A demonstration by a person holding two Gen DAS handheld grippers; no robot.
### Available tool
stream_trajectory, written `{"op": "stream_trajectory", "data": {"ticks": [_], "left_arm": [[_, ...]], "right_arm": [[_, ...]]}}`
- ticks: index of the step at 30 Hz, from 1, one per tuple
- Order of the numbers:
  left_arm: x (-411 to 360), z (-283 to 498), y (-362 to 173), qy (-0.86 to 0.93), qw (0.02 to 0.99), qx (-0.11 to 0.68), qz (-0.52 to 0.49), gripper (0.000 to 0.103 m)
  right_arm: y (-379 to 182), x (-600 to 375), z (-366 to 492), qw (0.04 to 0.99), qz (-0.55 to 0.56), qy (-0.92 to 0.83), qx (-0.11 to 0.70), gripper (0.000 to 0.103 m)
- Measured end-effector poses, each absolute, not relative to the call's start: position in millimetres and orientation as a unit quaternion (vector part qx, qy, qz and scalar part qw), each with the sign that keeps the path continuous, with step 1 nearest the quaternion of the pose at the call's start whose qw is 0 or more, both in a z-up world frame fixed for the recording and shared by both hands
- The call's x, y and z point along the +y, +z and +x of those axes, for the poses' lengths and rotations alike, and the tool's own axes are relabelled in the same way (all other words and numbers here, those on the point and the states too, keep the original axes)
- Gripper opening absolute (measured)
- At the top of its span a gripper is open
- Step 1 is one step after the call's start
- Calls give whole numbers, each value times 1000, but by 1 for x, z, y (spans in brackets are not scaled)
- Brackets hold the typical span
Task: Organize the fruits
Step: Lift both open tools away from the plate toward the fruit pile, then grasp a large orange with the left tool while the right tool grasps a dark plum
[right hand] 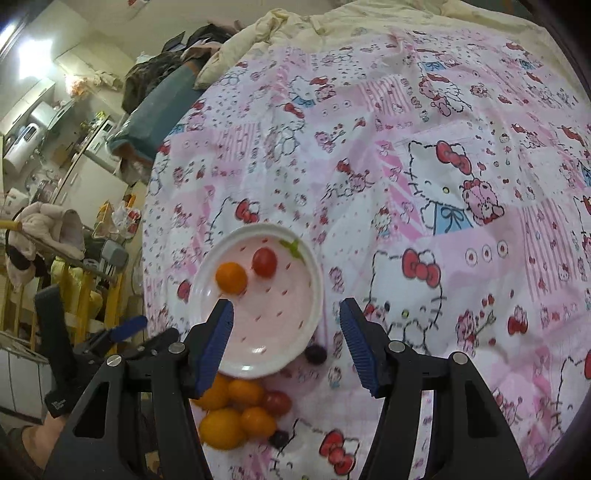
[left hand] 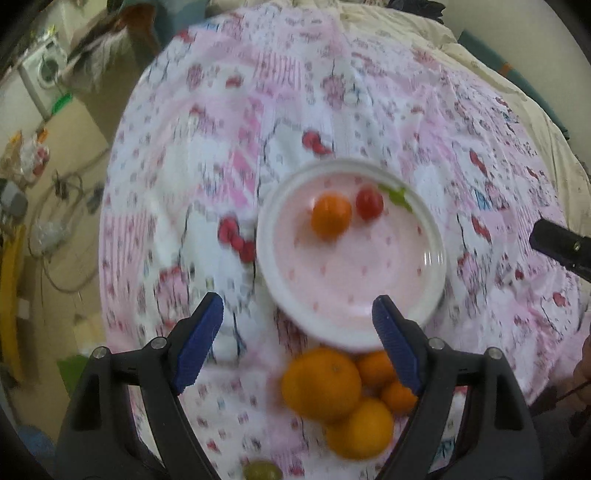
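A white plate with a pink centre (left hand: 432, 254) (right hand: 314, 295) lies on the patterned bedsheet and holds a small orange (left hand: 330, 215) (right hand: 231, 277) and a red tomato (left hand: 369, 204) (right hand: 264, 261). Just in front of the plate sits a pile of several oranges (left hand: 321, 384) (right hand: 221, 428), with a second red tomato (right hand: 277, 402) among them. My left gripper (left hand: 297, 334) hangs open above the plate's near rim and the pile, holding nothing. Open and empty too, my right gripper (right hand: 286, 326) hovers over the plate's right side. The left gripper (right hand: 110, 334) also shows at the left of the right wrist view.
Two dark grapes (right hand: 316, 354) (right hand: 279, 438) lie by the plate and the pile. A green fruit (left hand: 262, 470) sits at the sheet's near edge. The bed's left edge drops to a cluttered floor (left hand: 55, 221). A cream duvet (right hand: 280, 26) is bunched at the far end.
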State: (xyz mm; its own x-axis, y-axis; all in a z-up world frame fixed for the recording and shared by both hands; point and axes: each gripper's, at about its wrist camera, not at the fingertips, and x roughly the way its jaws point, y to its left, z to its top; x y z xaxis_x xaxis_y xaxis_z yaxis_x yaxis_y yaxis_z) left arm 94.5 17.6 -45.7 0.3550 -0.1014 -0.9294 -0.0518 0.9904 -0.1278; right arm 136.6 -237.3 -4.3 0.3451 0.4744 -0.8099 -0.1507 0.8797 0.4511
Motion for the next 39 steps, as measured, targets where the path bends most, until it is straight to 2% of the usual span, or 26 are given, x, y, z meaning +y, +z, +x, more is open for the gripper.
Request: {"op": "stream_trajectory", "data": {"ticks": [6, 16, 18, 21, 27, 36, 39], "left_arm": [[19, 68, -68, -16, 791, 602, -105, 80], [8, 66, -99, -31, 760, 640, -105, 79], [8, 68, -103, -34, 754, 646, -114, 70], [7, 70, -107, -39, 745, 653, -131, 63], [5, 69, -105, -42, 739, 659, -130, 53], [6, 66, -80, -35, 763, 635, -119, 53], [10, 66, -72, -30, 774, 622, -118, 53]], "right_arm": [[-11, -241, 106, 790, 177, 202, 551, 63], [-28, -261, 80, 779, 211, 179, 563, 63], [-29, -261, 82, 781, 208, 176, 562, 63], [-32, -263, 85, 780, 212, 173, 563, 63], [-39, -259, 89, 777, 206, 175, 569, 63], [-69, -227, 96, 796, 44, 179, 577, 61], [-81, -213, 95, 799, -20, 191, 570, 53]]}}
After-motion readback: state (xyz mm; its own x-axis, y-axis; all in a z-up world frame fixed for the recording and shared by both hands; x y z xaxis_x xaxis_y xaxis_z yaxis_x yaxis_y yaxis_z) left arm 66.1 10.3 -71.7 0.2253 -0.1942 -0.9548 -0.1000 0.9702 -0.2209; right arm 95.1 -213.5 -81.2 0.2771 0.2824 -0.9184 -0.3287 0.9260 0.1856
